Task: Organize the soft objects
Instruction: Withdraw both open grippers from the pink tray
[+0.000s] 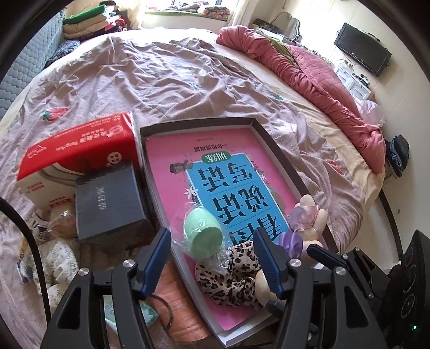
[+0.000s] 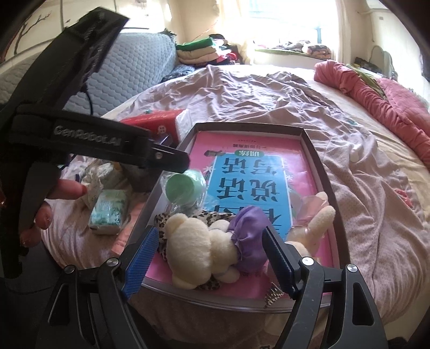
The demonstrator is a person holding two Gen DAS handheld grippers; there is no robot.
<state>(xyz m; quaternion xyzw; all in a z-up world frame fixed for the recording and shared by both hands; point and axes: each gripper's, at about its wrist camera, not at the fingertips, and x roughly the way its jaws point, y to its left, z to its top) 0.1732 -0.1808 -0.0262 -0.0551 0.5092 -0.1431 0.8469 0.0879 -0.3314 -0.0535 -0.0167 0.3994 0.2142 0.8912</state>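
A shallow grey box tray [image 1: 279, 150] [image 2: 319, 163] lies on the bed with a pink and blue book [image 1: 228, 171] [image 2: 247, 174] in it. On the book lie a green sponge in a clear bag [image 1: 203, 228] [image 2: 185, 188], a leopard-print cloth [image 1: 228, 276] [image 2: 161, 217] and a cream plush bear in a purple dress [image 2: 204, 247] [image 1: 293, 241]. My left gripper [image 1: 212, 257] is open and empty just above the green sponge. My right gripper [image 2: 209, 257] is open around the plush bear, not closed on it.
Left of the tray are a red and white tissue pack [image 1: 78, 150] [image 2: 156, 120], a dark box [image 1: 107, 204], a small tissue packet [image 2: 108, 212] and crumpled bags [image 1: 59, 222]. A pink quilt [image 1: 322, 80] [image 2: 381, 99] lies heaped at the bed's far right. Folded clothes [image 1: 86, 21] are stacked behind.
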